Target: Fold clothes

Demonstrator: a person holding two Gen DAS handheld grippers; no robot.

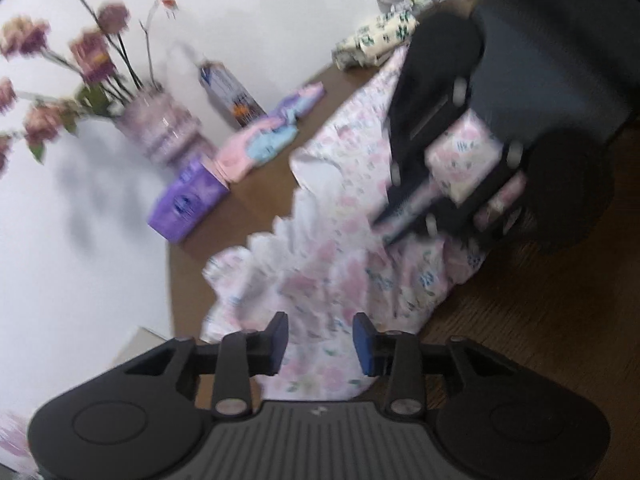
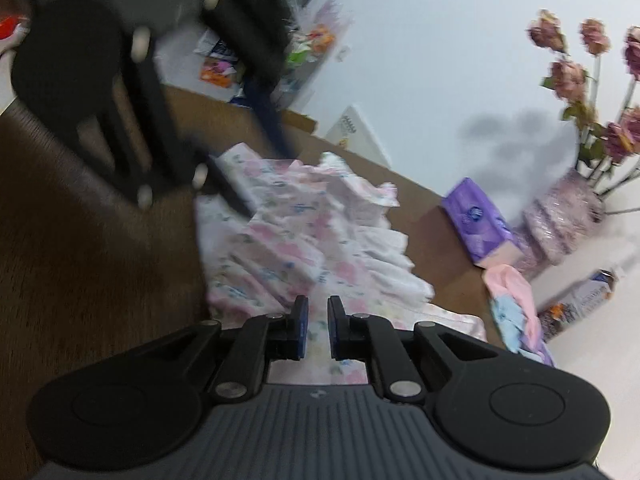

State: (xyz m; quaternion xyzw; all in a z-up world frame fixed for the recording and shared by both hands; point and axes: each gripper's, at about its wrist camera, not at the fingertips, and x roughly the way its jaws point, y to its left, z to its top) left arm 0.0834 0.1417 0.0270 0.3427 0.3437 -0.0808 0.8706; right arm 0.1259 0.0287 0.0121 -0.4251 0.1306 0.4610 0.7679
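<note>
Only your left view shows umbrella [image 1: 374, 42]. Floral garment [image 1: 340, 240] rumpled on table [image 1: 540, 320]. Left gripper [image 1: 320, 344] spread wide, empty; right gripper [image 2: 318, 326] narrowly parted, empty.

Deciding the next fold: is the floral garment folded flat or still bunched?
Still bunched: the floral garment lies in rumpled, uneven layers on the table.

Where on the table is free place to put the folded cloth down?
Bare wood lies beside the floral garment on the side away from the wall. A narrower strip runs between the garment and the purple tissue pack. By the wall it is crowded: vase, bottle, pastel cloth.
</note>
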